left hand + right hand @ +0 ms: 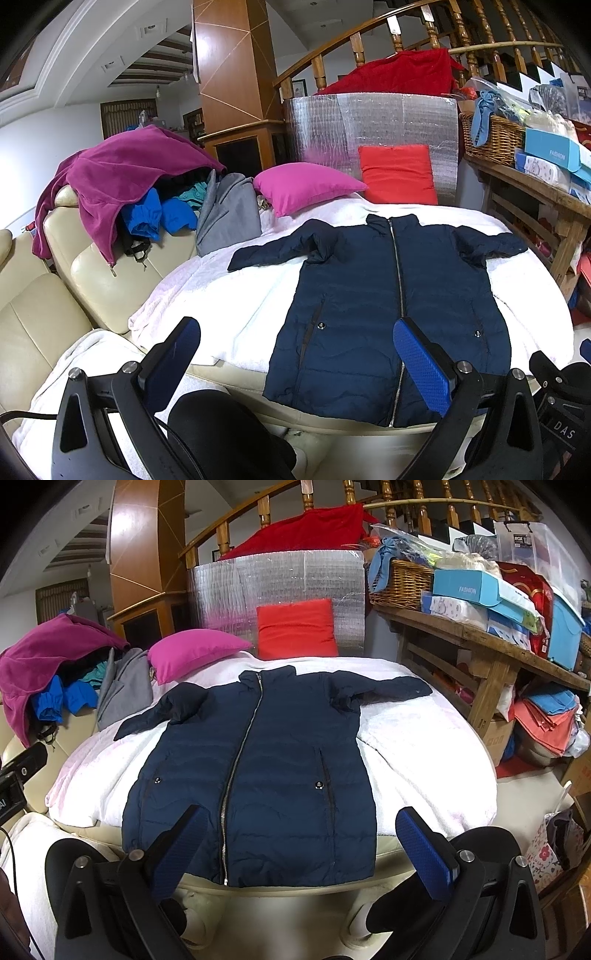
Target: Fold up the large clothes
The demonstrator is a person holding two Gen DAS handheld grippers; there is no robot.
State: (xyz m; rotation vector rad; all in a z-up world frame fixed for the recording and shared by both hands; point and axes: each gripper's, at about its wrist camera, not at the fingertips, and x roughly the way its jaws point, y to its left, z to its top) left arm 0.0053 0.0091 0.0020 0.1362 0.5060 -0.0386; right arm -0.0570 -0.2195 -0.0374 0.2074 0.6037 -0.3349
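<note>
Now we've got the jacket (373, 314) flat on the blanket (229, 295), collar at twelve o'clock, hem nearest us; left gripper (299, 362) and right gripper (303, 849) both gape wide, empty, short of the hem.

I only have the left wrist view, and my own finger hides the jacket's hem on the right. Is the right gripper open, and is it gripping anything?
Observer: The right gripper is open and grips nothing; it hovers near the hem of the dark navy quilted zip-up jacket.
Operator: Is the hidden hem corner flat?
Observer: Yes, the right hem corner lies flat and unfolded, past the edge of the white fleece blanket.
Operator: Anything on the floor on that side?
Observer: A floral paper bag stands on the floor to the right.
</note>
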